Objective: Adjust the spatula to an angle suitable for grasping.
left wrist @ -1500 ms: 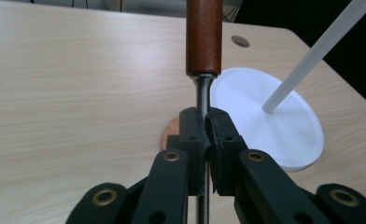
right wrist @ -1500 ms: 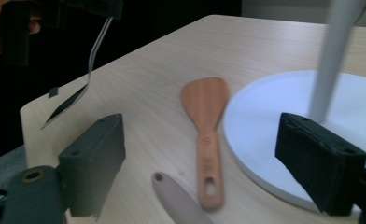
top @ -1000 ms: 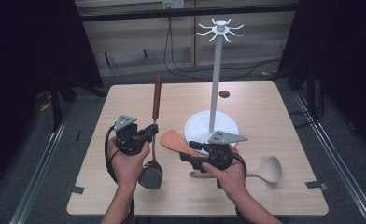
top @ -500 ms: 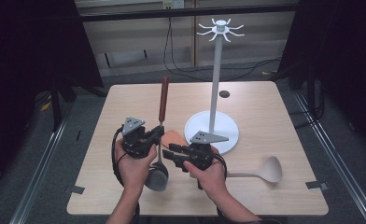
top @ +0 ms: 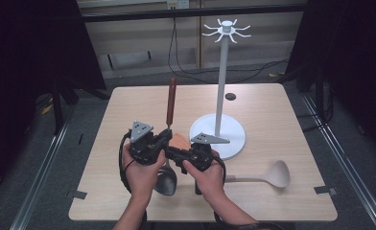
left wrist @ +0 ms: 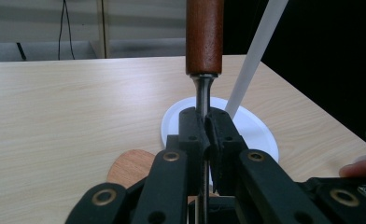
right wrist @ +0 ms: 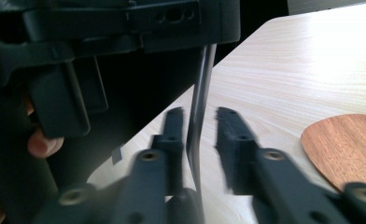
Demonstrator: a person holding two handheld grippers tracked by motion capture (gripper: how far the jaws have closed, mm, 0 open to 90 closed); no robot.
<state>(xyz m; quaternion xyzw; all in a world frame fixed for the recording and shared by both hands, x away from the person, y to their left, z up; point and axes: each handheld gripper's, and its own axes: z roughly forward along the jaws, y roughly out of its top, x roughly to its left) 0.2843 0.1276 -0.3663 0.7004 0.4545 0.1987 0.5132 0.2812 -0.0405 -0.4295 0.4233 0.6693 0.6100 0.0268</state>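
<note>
Left tongs point(left wrist: 204, 135) clench the wooden-handled metal ladle point(top: 170, 103) upright at twelve o'clock; released right tongs point(right wrist: 197, 128) straddle its shank, risking a slip during handover.

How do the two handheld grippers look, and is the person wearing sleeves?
Both the left gripper and the right gripper are black, each with two jaws built from linked bars with round brass-coloured rivets. Each carries a grey three-cornered plate on top. A black cable loops from the left one. The forearms are bare, no sleeves in sight.
</note>
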